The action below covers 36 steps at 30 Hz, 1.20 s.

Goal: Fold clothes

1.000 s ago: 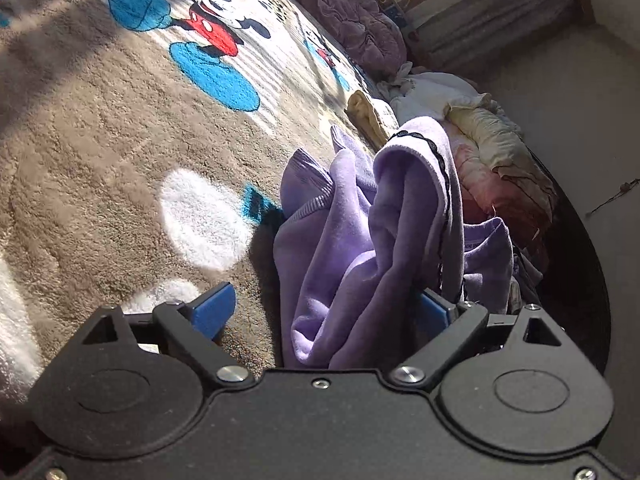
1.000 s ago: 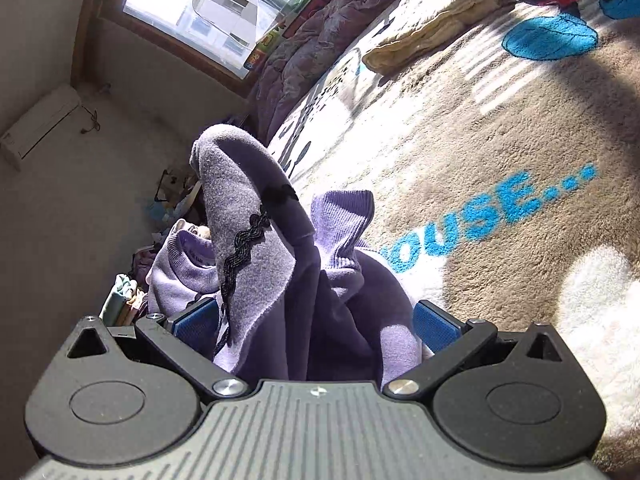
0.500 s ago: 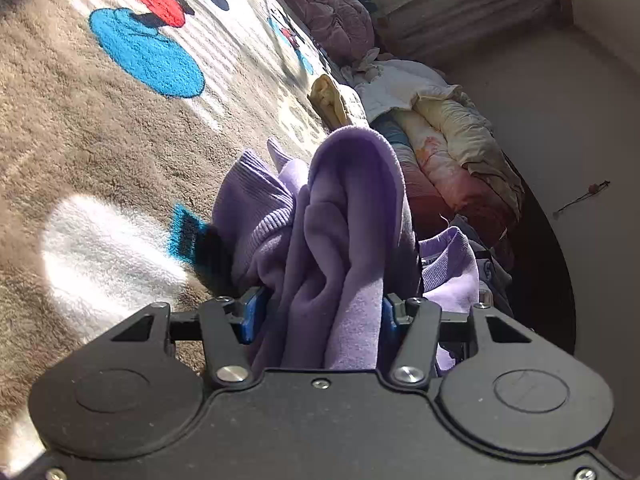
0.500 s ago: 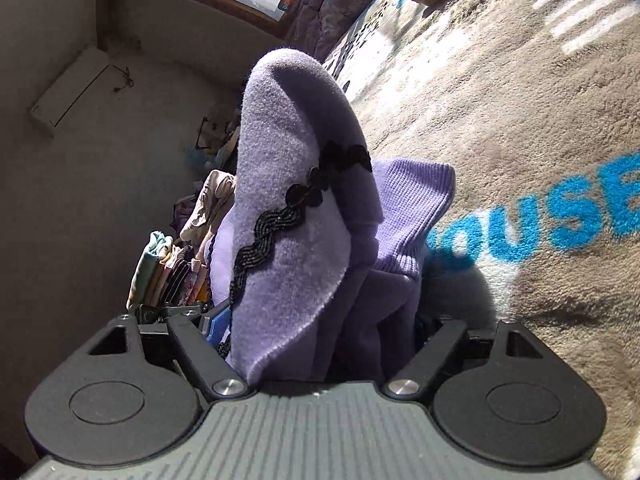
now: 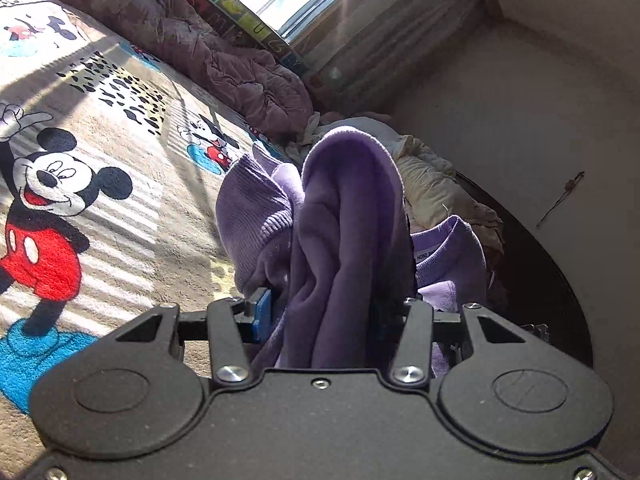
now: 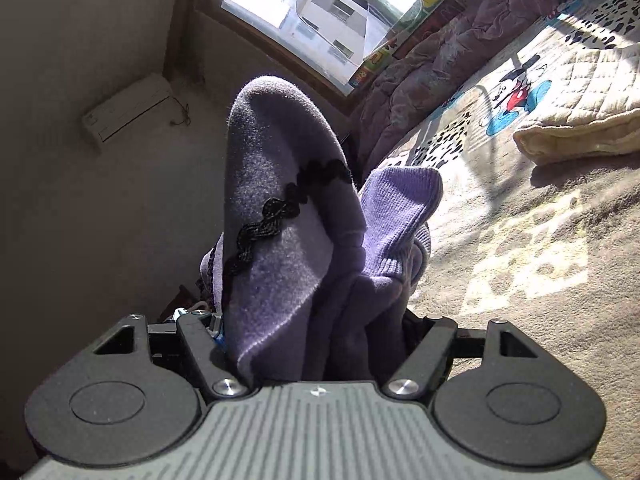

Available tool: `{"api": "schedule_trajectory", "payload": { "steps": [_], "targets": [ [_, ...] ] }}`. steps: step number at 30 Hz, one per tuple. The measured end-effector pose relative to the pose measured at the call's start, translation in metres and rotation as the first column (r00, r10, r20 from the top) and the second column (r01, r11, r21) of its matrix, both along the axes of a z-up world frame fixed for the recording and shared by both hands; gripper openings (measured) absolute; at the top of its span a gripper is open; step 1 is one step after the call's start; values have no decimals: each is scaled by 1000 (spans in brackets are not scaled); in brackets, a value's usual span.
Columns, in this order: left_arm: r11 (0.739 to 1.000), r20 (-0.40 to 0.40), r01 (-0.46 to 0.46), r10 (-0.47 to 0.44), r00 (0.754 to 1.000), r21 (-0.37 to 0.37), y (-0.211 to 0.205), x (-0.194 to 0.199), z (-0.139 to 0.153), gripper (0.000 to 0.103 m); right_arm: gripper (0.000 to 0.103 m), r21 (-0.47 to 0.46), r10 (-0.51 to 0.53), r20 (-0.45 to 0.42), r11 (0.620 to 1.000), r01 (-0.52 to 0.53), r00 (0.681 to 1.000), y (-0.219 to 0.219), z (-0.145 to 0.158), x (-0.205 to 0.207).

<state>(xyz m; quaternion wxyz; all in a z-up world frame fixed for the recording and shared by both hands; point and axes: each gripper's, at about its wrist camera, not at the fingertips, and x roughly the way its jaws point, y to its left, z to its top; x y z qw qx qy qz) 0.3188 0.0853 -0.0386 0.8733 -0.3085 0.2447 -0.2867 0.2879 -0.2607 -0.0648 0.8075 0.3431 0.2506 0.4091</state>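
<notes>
Gripping our purple sweater (image 5: 344, 216), bunched above the cartoon-mouse blanket (image 5: 120, 200) | our left gripper (image 5: 320, 316) has just closed on its folds | our right gripper (image 6: 316, 340) has too, black trim (image 6: 276, 212) showing.

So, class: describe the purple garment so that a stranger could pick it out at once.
Start at the big cartoon-mouse blanket covering the bed. Just above it, a bunched purple sweatshirt is clamped in both tools. Unlike the cream quilted blanket nearby, it has ribbed cuffs and black wavy trim.
</notes>
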Motion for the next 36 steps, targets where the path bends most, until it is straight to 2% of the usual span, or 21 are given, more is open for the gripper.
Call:
{"api": "schedule_trajectory", "payload": {
  "steps": [5, 8, 10, 11, 13, 14, 16, 18, 22, 26, 27, 28, 29, 30, 31, 32, 34, 36],
  "targets": [
    [999, -42, -33, 33, 999, 5, 10, 63, -13, 45, 72, -57, -46, 26, 997, 47, 999, 18, 4, 70],
    [998, -92, -49, 52, 994, 31, 13, 87, -34, 45, 72, -63, -74, -8, 995, 74, 997, 24, -11, 99],
    [995, -129, -54, 64, 990, 80, 12, 99, -51, 46, 72, -70, -111, -51, 992, 107, 993, 28, -31, 119],
    [993, -148, -55, 71, 986, 108, 11, 105, -60, 50, 72, -93, -137, -75, 987, 130, 988, 30, -43, 126],
    [969, -166, -85, 125, 978, 232, 9, 107, -71, 52, 73, -187, -213, -136, 965, 186, 968, 34, -64, 135],
    [961, -148, -96, 138, 979, 260, 10, 103, -73, 54, 74, -227, -239, -171, 953, 198, 956, 34, -72, 136],
    [962, -112, -109, 141, 984, 252, 17, 94, -69, 66, 76, -256, -260, -204, 945, 205, 944, 29, -82, 131],
    [963, -84, -128, 152, 985, 237, 24, 89, -62, 72, 86, -241, -278, -149, 941, 238, 949, 19, -79, 118],
    [976, -91, -130, 147, 985, 178, 27, 96, -50, 73, 92, -226, -322, -63, 927, 301, 945, 4, -66, 117],
    [972, -121, -120, 147, 982, 203, 14, 115, -46, 72, 90, -235, -322, -34, 923, 306, 946, 4, -56, 139],
    [970, -131, -116, 146, 981, 215, 11, 117, -47, 68, 86, -226, -308, -42, 930, 291, 951, 4, -55, 143],
    [967, -136, -110, 144, 980, 230, 9, 117, -48, 59, 79, -228, -288, -53, 936, 269, 956, 7, -54, 147],
    [964, -141, -104, 141, 980, 245, 6, 117, -50, 34, 76, -232, -268, -59, 940, 248, 962, 11, -53, 149],
    [961, -146, -98, 139, 979, 260, 4, 117, -51, 27, 71, -248, -249, -49, 941, 230, 967, 15, -49, 147],
    [958, -140, -94, 136, 981, 269, 2, 114, -50, 24, 58, -266, -229, -32, 940, 212, 973, 20, -46, 142],
    [959, -126, -93, 131, 983, 267, 2, 109, -48, 20, 53, -284, -220, -15, 936, 207, 975, 24, -43, 138],
    [963, -88, -91, 117, 989, 252, 2, 94, -40, 19, 40, -302, -213, 14, 930, 207, 977, 27, -37, 127],
    [967, -28, -85, 94, 995, 240, 2, 75, -28, 18, 32, -305, -215, 38, 928, 216, 976, 27, -30, 115]
  ]
}}
